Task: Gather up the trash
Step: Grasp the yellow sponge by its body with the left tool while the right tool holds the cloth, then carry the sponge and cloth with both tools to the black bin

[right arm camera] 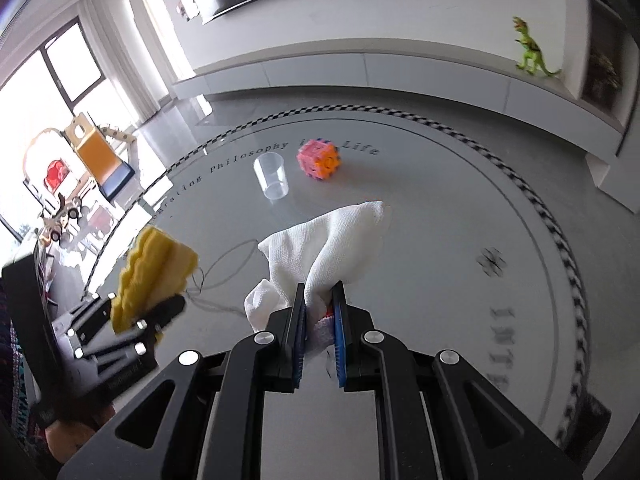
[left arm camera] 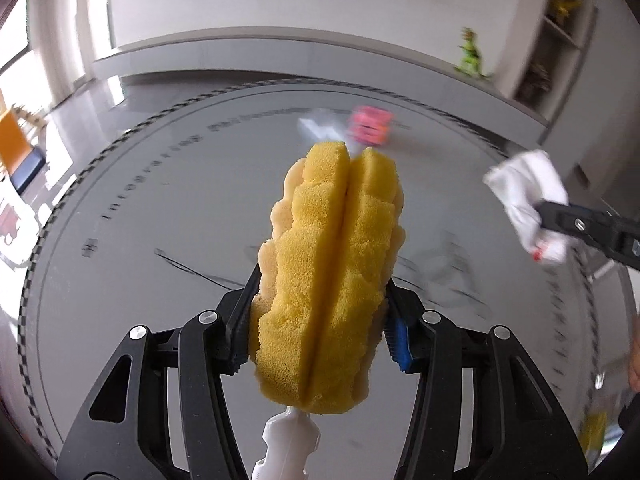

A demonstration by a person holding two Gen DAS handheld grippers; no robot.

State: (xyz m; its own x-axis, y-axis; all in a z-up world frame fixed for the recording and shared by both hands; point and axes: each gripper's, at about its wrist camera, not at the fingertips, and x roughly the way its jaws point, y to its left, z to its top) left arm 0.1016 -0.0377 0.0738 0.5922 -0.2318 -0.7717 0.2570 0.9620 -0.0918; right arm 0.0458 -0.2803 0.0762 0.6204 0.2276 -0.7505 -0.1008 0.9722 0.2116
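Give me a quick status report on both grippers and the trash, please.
Left gripper shut on yellow sponge. Right gripper shut on white cloth. Clear cup and pink block toy on the mat, nothing in the way.

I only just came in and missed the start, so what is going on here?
A person is clearing a round grey table with a handheld gripper in each hand. The left gripper is clamped on a yellow ridged sponge with a white handle, lifted off the table. The right gripper is shut on a crumpled white cloth. A clear plastic cup and a pink and orange block toy still sit on the table.
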